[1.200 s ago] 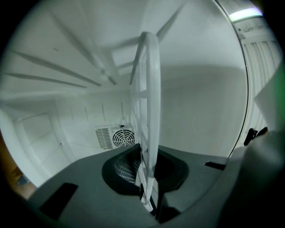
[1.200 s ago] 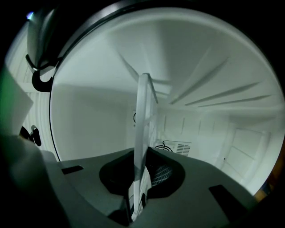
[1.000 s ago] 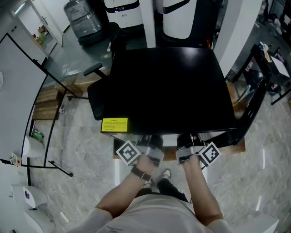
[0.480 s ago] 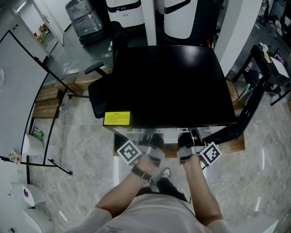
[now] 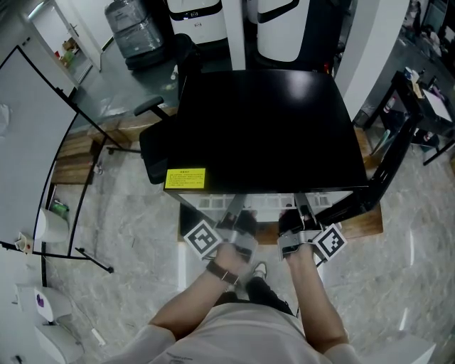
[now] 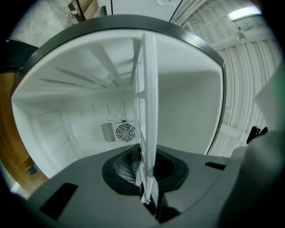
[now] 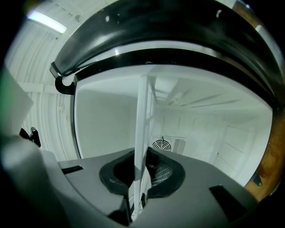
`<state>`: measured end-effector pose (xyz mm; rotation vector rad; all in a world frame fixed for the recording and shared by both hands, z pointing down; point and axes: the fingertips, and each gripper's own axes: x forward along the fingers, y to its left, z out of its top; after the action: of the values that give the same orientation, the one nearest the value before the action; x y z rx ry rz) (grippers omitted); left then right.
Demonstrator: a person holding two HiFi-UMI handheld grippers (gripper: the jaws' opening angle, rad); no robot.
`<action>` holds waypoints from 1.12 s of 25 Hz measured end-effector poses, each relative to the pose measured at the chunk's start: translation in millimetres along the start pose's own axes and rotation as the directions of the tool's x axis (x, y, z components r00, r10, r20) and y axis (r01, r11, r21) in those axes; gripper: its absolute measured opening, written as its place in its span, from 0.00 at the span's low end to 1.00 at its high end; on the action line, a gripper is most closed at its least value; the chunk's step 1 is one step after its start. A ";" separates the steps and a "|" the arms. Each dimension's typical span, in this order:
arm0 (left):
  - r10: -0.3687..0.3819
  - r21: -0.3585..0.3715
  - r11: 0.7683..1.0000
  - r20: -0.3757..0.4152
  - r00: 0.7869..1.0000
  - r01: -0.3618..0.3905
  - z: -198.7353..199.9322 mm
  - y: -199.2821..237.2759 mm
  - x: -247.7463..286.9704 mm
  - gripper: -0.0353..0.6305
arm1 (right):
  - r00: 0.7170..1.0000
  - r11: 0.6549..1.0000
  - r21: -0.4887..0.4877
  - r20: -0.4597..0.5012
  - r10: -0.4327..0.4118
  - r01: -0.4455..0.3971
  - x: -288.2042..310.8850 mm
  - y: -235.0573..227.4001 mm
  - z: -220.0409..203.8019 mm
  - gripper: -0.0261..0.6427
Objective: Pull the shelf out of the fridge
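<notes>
Jutting from black fridge (image 5: 263,128), thin white shelf (image 6: 147,107).

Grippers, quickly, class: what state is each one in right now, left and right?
Left gripper: closed on the shelf, at its front edge.
Right gripper: closed on the same shelf edge.

- The head view is evenly and fairly brightly lit. The glossy black top of the fridge (image 5: 263,128) swallows all detail, while the pale floor (image 5: 128,213) shows soft streaks of glare.
- Straight lines bow toward that view's edges.
- Both gripper views are strongly fisheyed, with black corners.
- A ceiling lamp (image 6: 242,13) burns out white at the upper right of the left gripper view, and another lamp (image 7: 46,22) does so at the upper left of the right gripper view.
- The white fridge interior is bright and low in contrast.
- The shelf (image 6: 147,111) smears close to the lens.
- The left tongs (image 6: 149,202) and right tongs (image 7: 133,209) look grey, shaded and soft.
</notes>
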<state>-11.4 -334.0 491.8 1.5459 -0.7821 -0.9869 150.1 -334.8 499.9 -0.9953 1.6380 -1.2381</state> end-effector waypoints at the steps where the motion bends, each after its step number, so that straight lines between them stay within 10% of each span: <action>1: 0.001 0.000 1.000 0.000 1.000 -0.001 -1.0 -0.1 -1.8 0.11 | 1.000 1.000 0.000 0.000 0.002 -0.002 -1.8 0.5 -0.6 0.11; 28: 0.003 -0.007 1.000 0.006 1.000 -0.003 -26.0 -8.0 -46.2 0.11 | 0.999 1.000 0.020 -0.036 -0.013 0.014 -50.7 8.1 -14.2 0.11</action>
<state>-8.4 -280.5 494.2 1.5362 -0.7845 -0.9918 153.1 -281.7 502.1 -0.9785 1.6457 -1.2850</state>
